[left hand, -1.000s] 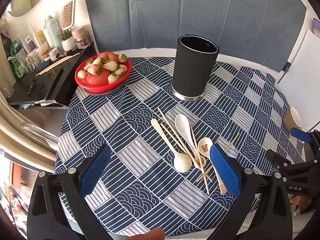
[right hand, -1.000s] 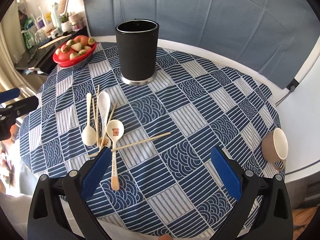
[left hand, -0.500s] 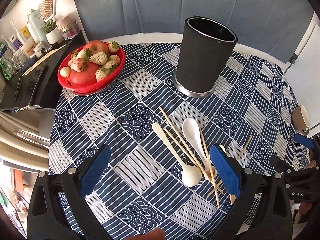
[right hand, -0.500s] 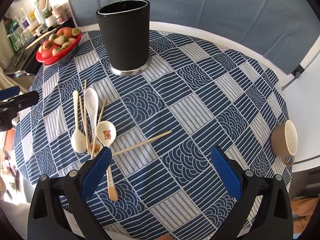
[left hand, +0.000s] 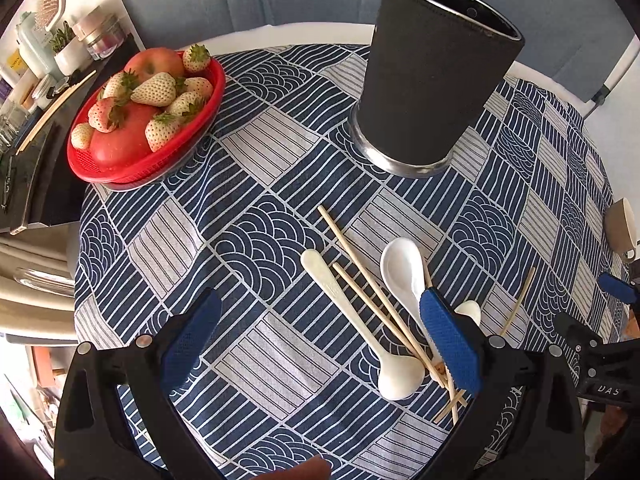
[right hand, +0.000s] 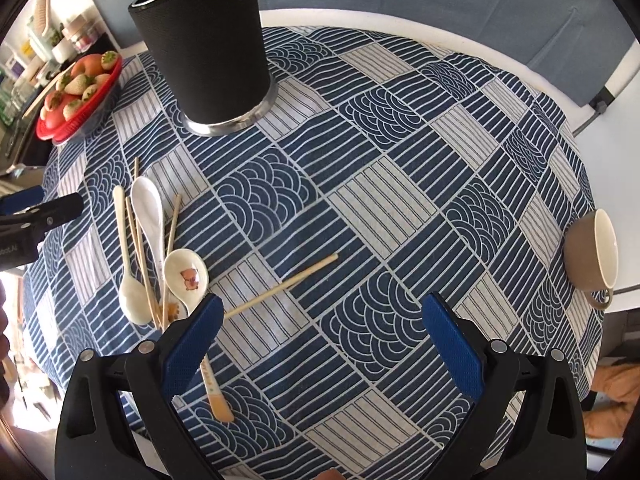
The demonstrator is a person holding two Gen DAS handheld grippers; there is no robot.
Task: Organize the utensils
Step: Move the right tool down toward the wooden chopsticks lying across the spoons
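Observation:
A black utensil holder (left hand: 434, 84) (right hand: 208, 48) stands upright at the far side of the round table. White spoons (left hand: 402, 272) (right hand: 148, 208) and wooden chopsticks (left hand: 372, 292) (right hand: 140, 244) lie in a loose pile on the blue patterned cloth. One chopstick (right hand: 282, 286) lies apart from the pile, and a spoon with a cartoon print (right hand: 186, 276) rests by it. My left gripper (left hand: 320, 336) hovers open above the pile's near left side. My right gripper (right hand: 320, 340) is open above the lone chopstick, with nothing between its fingers.
A red basket of strawberries and apples (left hand: 144, 120) (right hand: 76, 100) sits at the table's far left. A brown cup (right hand: 592, 256) lies on its side at the right edge. A dark shelf with bottles (left hand: 36, 80) stands beyond the left edge.
Both grippers have moved forward and lower over the table, so the holder and utensils look larger and nearer. Nothing was grasped; the utensils lie as before.

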